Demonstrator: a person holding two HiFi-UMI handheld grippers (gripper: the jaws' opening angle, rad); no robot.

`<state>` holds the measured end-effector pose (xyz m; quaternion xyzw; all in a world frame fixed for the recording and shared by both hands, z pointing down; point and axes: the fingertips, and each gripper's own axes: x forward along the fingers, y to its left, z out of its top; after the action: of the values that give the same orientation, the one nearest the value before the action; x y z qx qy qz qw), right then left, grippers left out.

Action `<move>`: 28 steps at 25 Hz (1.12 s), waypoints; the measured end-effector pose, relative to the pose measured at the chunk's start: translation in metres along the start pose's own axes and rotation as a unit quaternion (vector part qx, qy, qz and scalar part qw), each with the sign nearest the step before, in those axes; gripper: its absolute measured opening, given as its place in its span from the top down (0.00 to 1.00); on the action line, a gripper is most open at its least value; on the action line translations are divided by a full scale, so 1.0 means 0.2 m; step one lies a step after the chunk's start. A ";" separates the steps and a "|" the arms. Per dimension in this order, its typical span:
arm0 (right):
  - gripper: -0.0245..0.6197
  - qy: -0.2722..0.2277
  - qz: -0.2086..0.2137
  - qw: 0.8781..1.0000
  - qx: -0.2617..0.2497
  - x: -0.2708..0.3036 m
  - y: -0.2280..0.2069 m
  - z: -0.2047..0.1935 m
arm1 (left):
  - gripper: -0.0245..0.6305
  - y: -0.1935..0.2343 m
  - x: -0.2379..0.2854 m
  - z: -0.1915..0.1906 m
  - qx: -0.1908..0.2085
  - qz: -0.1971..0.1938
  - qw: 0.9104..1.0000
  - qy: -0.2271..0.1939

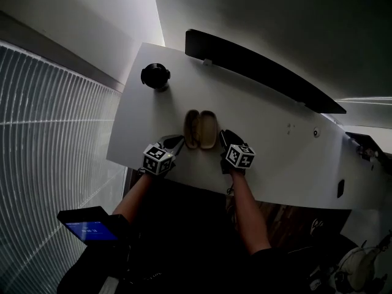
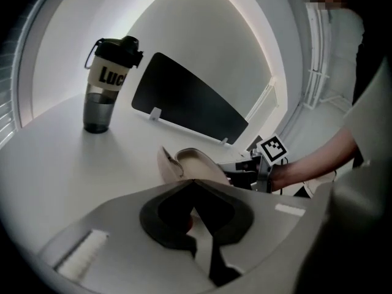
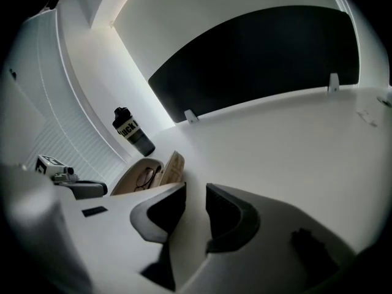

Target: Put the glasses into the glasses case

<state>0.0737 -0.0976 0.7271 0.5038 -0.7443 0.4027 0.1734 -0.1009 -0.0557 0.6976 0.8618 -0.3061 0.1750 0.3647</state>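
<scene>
The letters "Luc" stand on the band of the bottle (image 2: 110, 81) at upper left; the right gripper view's bottle (image 3: 133, 130), left of centre, reads "Luck".

- The table (image 1: 275, 158) under the glasses case (image 1: 201, 128) is showing a smooth, matt white top.
- The glasses case is looking matt and beige, with its open inside paler.
- The glasses (image 3: 144, 178) inside the case are showing a thin dark frame; whether it is metal or plastic cannot be told.
- The bottle (image 2: 107, 84) beyond the case is looking like smoky see-through plastic under a black plastic lid.
- The panel (image 1: 263, 69) behind the case is showing flat matt black.
- The right gripper (image 3: 196, 216) beside the case is showing a matt grey plastic body with black pads.
</scene>
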 end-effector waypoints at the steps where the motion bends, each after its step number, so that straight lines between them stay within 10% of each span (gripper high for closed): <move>1: 0.79 -0.001 0.002 1.000 -0.002 -0.02 0.01 0.01 | 0.95 -0.04 0.01 0.01 0.005 -0.008 1.000 0.005; 13: 0.81 0.006 0.041 0.999 -0.030 -0.04 0.14 0.06 | 0.95 0.04 0.04 -0.04 -0.040 0.000 0.999 0.020; 19: 0.83 0.007 0.075 0.988 -0.134 -0.04 0.38 0.12 | 0.95 0.07 0.04 -0.05 -0.048 0.010 0.998 0.026; 28: 0.84 0.025 0.102 0.905 -0.411 0.09 0.82 0.10 | 0.95 0.11 0.04 -0.03 -0.059 0.002 0.998 0.002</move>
<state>-0.0774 -0.0971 0.6577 0.2984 -0.8866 0.0891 0.3420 -0.1104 -0.0671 0.7168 0.8377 -0.3172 0.1589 0.4152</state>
